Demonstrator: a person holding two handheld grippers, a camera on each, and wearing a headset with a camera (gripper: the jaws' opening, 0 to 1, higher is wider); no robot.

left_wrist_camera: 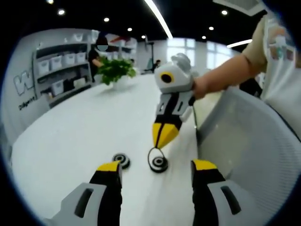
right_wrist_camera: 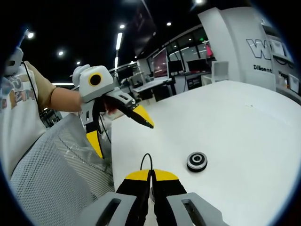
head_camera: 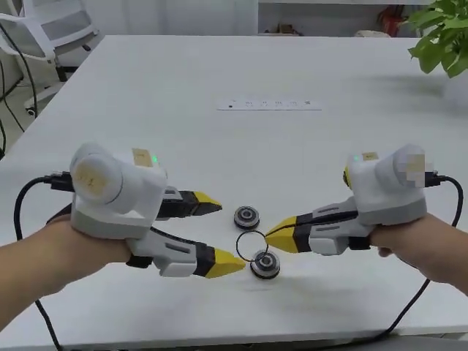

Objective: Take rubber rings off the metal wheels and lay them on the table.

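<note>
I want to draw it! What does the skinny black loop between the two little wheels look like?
The thin black rubber ring is a slim, smooth, nearly round loop. The right gripper pinches one edge with its shut yellow tips. The ring sits between the farther round metal wheel and the nearer round metal wheel, close to the nearer one, low over the white table. Whether it touches that wheel or the table is unclear.
</note>
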